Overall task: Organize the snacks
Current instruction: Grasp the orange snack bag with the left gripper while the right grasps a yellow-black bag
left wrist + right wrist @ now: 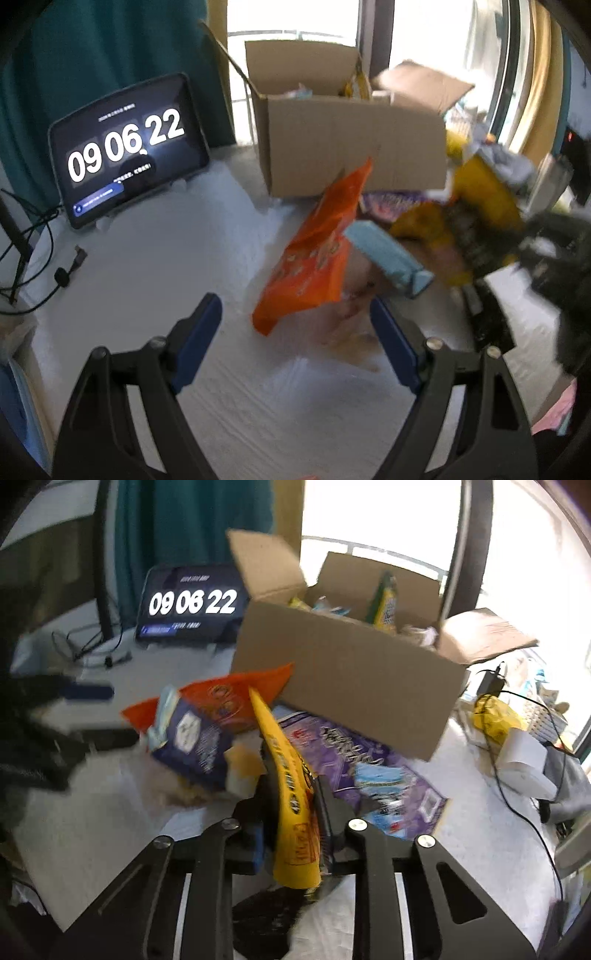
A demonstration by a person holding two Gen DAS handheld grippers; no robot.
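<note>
Right tongs (291, 834): we find them pinching the yellow packet (291, 794) edge-on, lifted off the table (110, 812).
Packet axis: long axis runs up and away from the tongs, tip aimed toward the cardboard box (343, 690).
Box bearing: ahead and slightly right, open top above the packet's tip.
Left tongs (295, 332): spread, empty, short of the orange bag (314, 251).
Nearer arm: we judge the right.

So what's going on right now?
Right gripper shut on yellow snack bag. Left gripper open, empty. Cardboard box open ahead; orange bag in between.
</note>
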